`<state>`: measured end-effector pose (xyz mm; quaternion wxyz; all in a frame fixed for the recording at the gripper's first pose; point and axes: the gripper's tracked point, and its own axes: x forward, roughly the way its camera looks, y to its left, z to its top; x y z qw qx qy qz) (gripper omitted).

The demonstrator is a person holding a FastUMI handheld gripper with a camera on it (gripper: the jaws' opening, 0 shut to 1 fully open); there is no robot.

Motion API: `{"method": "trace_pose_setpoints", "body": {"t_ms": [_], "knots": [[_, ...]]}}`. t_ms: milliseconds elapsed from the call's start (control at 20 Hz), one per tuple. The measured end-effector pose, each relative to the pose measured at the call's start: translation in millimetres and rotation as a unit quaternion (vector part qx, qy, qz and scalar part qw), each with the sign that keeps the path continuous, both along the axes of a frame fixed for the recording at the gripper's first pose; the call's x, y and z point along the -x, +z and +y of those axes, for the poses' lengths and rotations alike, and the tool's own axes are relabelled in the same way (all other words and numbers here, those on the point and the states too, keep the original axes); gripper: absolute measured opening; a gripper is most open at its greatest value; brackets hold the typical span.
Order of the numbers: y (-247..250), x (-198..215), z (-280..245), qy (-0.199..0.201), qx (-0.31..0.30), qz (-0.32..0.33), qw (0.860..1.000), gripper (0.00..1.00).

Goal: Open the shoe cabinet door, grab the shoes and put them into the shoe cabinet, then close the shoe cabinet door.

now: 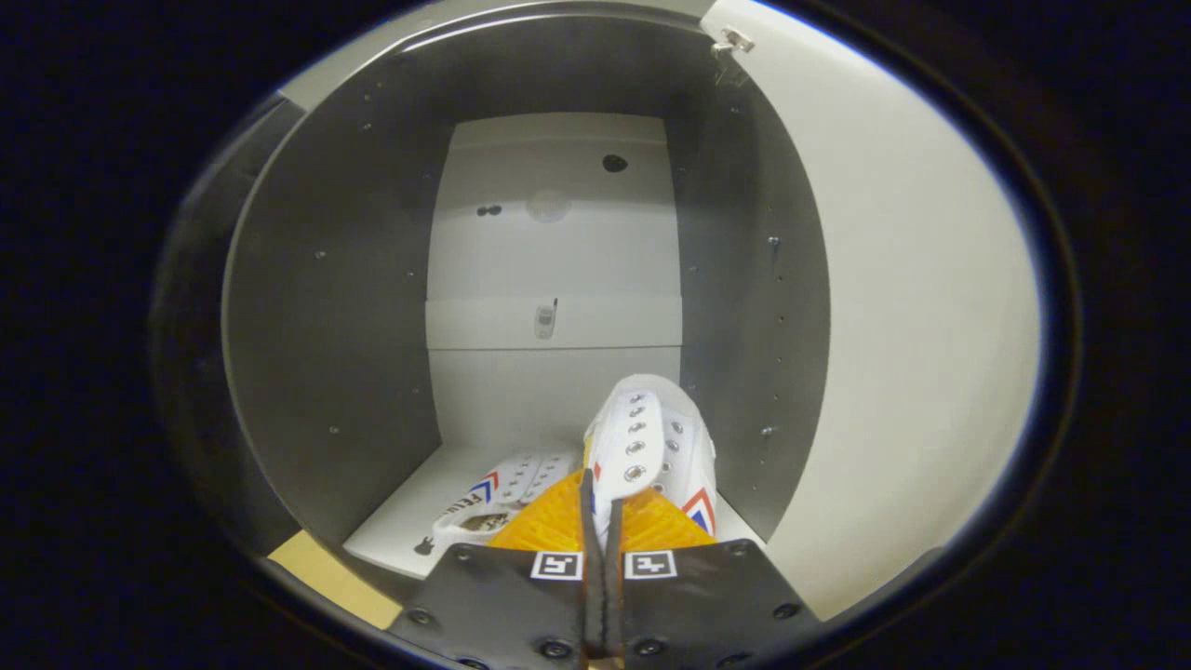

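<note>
I hold the gripper (pixel 602 507) at the mouth of the cabinet (pixel 326 307), fingers drawn almost together and pinching a thin edge of the shoe (pixel 651 451). I judge that edge to be the tongue or upper, but the fingers cover the contact itself. The shoe stands just ahead of the fingers, toe pointing into the cabinet, close to the cabinet's right wall. Whether its sole rests on the cabinet floor (pixel 409 512) or hangs just above it I cannot tell.

To the left of the held shoe, the second shoe (pixel 507 489) lies on the cabinet floor, already in place. Beyond both, the back panel (pixel 549 261) is well apart from the held shoe. The door (pixel 912 307) stands swung open to the right of the cabinet, hinge at its top corner.

Risks as I judge them:
- The pinch is on soft fabric only. The shoe can swing or slip out, and would then tip onto the second shoe.
- The held shoe is near the right wall. Pushing straight in may scrape it and twist it in the grip.
- Letting go too near the front edge would leave the heel proud of the cabinet, and the door would then jam on closing.
- Drifting left would nudge the second shoe out of line.
</note>
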<state>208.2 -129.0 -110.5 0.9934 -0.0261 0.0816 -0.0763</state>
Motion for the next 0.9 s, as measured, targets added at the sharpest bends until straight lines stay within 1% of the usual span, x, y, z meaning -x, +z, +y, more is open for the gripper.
{"method": "trace_pose_setpoints", "body": {"t_ms": [200,450,600,900], "knots": [[-15,-30,-3,0.005,0.015,0.022,1.0,0.02],[-34,-62,-4,0.014,0.011,0.057,0.998,0.02],[-48,-71,-4,0.016,0.001,0.076,0.997,0.02],[-58,-79,-12,0.003,-0.009,0.087,0.996,0.03]]}}
